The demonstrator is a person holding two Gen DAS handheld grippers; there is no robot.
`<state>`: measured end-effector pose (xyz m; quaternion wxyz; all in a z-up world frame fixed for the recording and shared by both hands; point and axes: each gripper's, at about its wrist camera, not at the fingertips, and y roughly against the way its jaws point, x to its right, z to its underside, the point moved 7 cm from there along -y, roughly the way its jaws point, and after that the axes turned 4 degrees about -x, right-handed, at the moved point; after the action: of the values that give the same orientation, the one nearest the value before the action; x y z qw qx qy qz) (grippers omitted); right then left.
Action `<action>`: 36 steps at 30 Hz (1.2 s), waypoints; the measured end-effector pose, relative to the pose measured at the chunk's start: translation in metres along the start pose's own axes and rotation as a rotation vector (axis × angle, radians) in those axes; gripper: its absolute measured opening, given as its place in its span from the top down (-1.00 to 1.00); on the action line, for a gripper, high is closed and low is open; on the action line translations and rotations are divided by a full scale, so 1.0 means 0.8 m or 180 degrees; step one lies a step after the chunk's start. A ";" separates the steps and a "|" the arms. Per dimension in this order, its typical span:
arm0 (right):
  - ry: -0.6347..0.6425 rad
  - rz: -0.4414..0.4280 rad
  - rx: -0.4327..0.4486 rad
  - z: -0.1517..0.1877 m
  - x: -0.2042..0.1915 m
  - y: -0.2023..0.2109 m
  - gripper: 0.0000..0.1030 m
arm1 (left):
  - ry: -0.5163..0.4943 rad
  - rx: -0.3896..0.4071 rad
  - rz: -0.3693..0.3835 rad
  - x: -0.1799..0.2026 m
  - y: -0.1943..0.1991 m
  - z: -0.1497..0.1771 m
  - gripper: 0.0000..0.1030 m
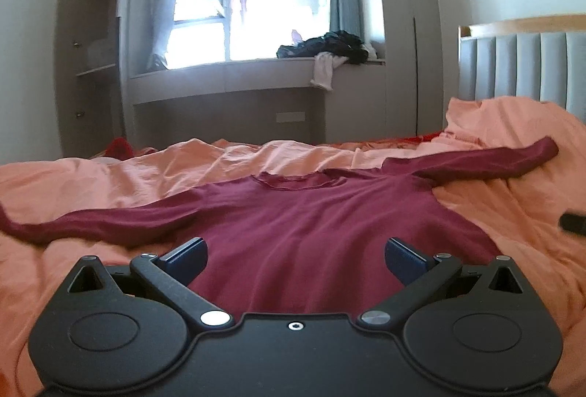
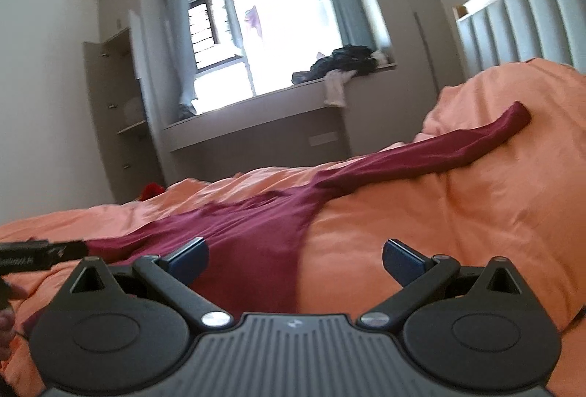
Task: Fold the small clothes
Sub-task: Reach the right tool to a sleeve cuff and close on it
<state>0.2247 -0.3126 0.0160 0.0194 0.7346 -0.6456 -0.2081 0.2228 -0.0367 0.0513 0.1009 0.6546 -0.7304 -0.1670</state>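
On an orange bedsheet, a maroon long-sleeved top lay spread flat, both sleeves stretched outward, neckline pointing toward the window. Low over its hem, the left gripper hovered with fingers spread wide, holding nothing. To its right, the right gripper was likewise agape and empty, straddling the garment's side edge. Should either gripper pinch too deep, the rumpled sheet beneath would likely come up with the fabric; an uneven lift could skew the fold or bunch the sleeve.
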 end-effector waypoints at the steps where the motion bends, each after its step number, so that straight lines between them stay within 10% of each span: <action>1: -0.0034 0.0042 0.0002 -0.006 0.010 -0.007 -1.00 | -0.0038 -0.0018 -0.0006 0.002 -0.012 -0.001 -0.99; 19: -0.0315 0.0896 -0.0190 -0.107 0.211 -0.176 -1.00 | 0.0090 -0.0387 0.0209 -0.019 -0.120 0.057 -0.99; 28: -0.0988 0.1345 0.0164 -0.144 0.328 -0.235 -0.99 | 0.0300 -0.0400 0.0360 -0.026 -0.126 0.066 -0.99; 36: -0.1327 0.1841 0.0370 -0.148 0.379 -0.260 -0.42 | 0.0343 -0.0427 0.0415 -0.028 -0.128 0.066 -0.99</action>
<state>0.4838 -0.5967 -0.0228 -0.0965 0.4632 -0.8275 -0.3023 0.3007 -0.0176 -0.0347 0.1943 0.6055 -0.7521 -0.1732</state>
